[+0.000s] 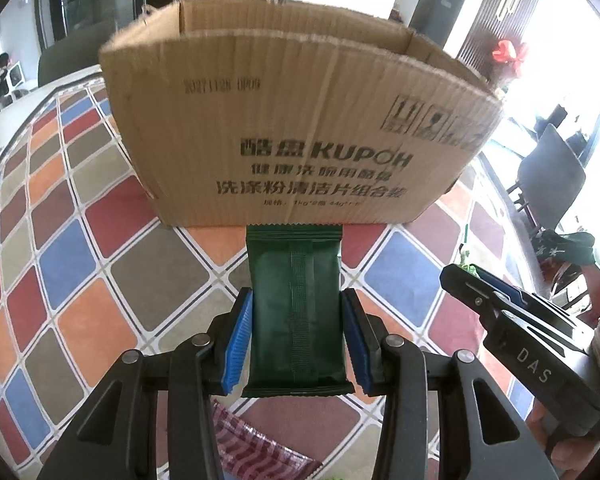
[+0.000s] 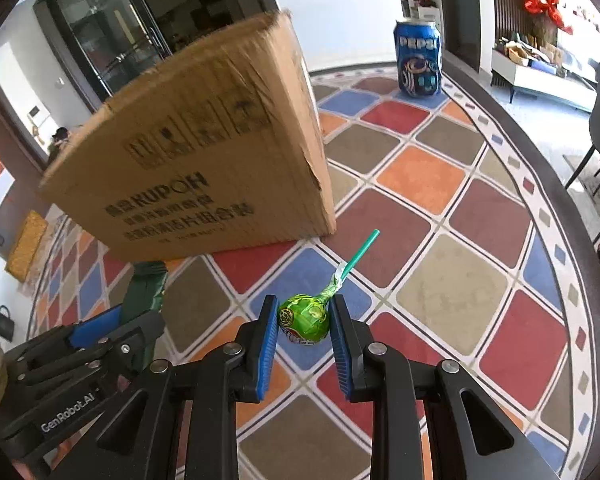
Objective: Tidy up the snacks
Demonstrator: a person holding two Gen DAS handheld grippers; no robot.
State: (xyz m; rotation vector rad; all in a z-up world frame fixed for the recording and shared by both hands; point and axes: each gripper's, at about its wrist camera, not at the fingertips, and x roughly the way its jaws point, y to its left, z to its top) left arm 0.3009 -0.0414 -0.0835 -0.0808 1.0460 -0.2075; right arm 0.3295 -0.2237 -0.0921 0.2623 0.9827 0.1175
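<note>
The left gripper (image 1: 297,336) has its jaws clamped on a dark green snack packet (image 1: 296,308), held lengthwise and clear of the worktop (image 1: 80,264), whose top is covered in red, blue, orange and brown squares. Straight ahead of it stands an open cardboard box (image 1: 292,132), its printed wall facing both grippers. The right gripper (image 2: 303,320), just beside the left one, has its jaws squeezed narrow on a green-wrapped lollipop (image 2: 305,314), the teal stick pointing toward the box corner. A Pepsi can (image 2: 418,58) stands well beyond, near the far edge. A pink-patterned wrapper (image 1: 256,440) lies under the left gripper.
</note>
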